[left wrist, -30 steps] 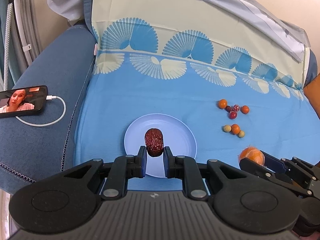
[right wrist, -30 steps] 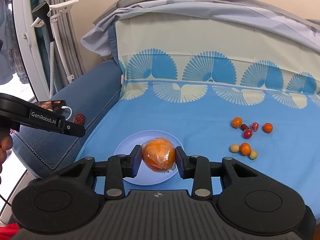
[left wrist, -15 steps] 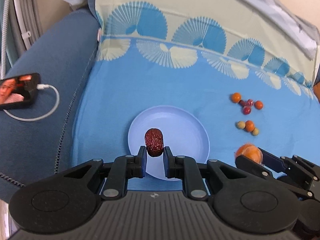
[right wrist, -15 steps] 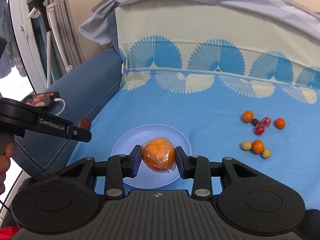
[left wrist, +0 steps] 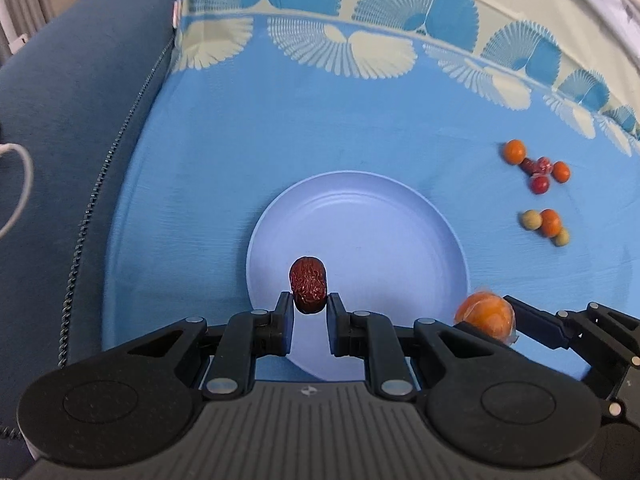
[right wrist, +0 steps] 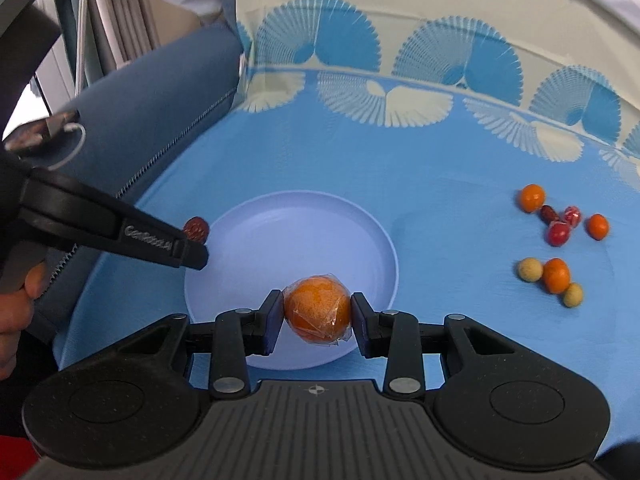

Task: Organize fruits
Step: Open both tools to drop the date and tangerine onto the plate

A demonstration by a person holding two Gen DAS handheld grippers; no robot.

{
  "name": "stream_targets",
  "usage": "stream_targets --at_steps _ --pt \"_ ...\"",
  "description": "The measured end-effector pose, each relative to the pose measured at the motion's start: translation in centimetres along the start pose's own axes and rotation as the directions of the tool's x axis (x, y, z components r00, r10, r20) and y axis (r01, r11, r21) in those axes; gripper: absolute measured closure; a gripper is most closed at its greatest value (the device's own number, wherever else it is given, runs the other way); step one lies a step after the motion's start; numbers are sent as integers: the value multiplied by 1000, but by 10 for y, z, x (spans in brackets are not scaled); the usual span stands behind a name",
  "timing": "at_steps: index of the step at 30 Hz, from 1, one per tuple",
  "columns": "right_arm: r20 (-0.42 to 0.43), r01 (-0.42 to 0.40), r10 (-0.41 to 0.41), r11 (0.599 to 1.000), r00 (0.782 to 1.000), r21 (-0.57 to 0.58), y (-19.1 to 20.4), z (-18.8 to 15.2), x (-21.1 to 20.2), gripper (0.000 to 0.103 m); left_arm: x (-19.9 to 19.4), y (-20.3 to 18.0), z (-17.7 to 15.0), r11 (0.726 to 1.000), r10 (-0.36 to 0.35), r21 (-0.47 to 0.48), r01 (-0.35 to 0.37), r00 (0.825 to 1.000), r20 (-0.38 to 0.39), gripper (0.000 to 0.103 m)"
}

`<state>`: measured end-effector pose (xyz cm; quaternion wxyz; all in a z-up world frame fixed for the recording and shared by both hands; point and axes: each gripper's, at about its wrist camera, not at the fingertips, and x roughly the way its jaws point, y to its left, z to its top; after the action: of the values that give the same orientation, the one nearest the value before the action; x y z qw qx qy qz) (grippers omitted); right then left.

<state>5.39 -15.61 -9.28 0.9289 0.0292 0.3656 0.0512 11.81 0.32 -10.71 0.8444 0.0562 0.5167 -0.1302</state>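
My left gripper [left wrist: 308, 312] is shut on a wrinkled red date [left wrist: 308, 289] and holds it over the near left rim of a pale blue plate [left wrist: 380, 240]. My right gripper [right wrist: 316, 316] is shut on a plastic-wrapped orange [right wrist: 317, 312] over the plate's [right wrist: 288, 240] near edge. In the left wrist view the orange [left wrist: 486, 316] shows at the plate's right rim. In the right wrist view the date [right wrist: 196, 229] shows at the plate's left rim, at the left gripper's tip. The plate is bare.
Several small orange, red and tan fruits [left wrist: 540, 196] lie loose on the blue cloth to the right of the plate, also in the right wrist view [right wrist: 560, 240]. A dark blue cushion [left wrist: 60, 160] with a white cable [left wrist: 20, 192] borders the left.
Both grippers have moved down and closer to the plate with their fruit still held. The phone on the cushion has slid out of the left view.
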Motion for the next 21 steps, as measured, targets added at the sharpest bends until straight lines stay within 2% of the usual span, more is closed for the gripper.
stream_targets --at_steps 12,14,15,16,18,19,21 --pt "-76 -16 12 998 997 -56 0 12 49 64 49 4 18 999 43 22 -41 997 -67 83" --pt "-78 -9 5 998 997 -57 -1 15 54 61 50 5 19 999 33 19 -31 997 -68 59" --pt "-75 -5 1 998 997 -59 -1 18 55 48 48 6 20 999 32 12 -32 998 -62 24" --pt "-66 -1 -3 998 998 -60 -1 20 55 33 44 7 21 999 43 0 -43 998 -49 0" --pt "-30 24 -26 998 999 -64 -2 24 47 17 31 9 21 998 54 -21 -54 999 9 0" --pt "-12 39 -40 997 999 -72 -1 26 42 12 26 9 21 999 45 -15 -45 999 8 0" --pt "-3 47 -48 995 999 -88 -1 27 30 9 17 9 18 999 37 -10 -37 999 -21 0"
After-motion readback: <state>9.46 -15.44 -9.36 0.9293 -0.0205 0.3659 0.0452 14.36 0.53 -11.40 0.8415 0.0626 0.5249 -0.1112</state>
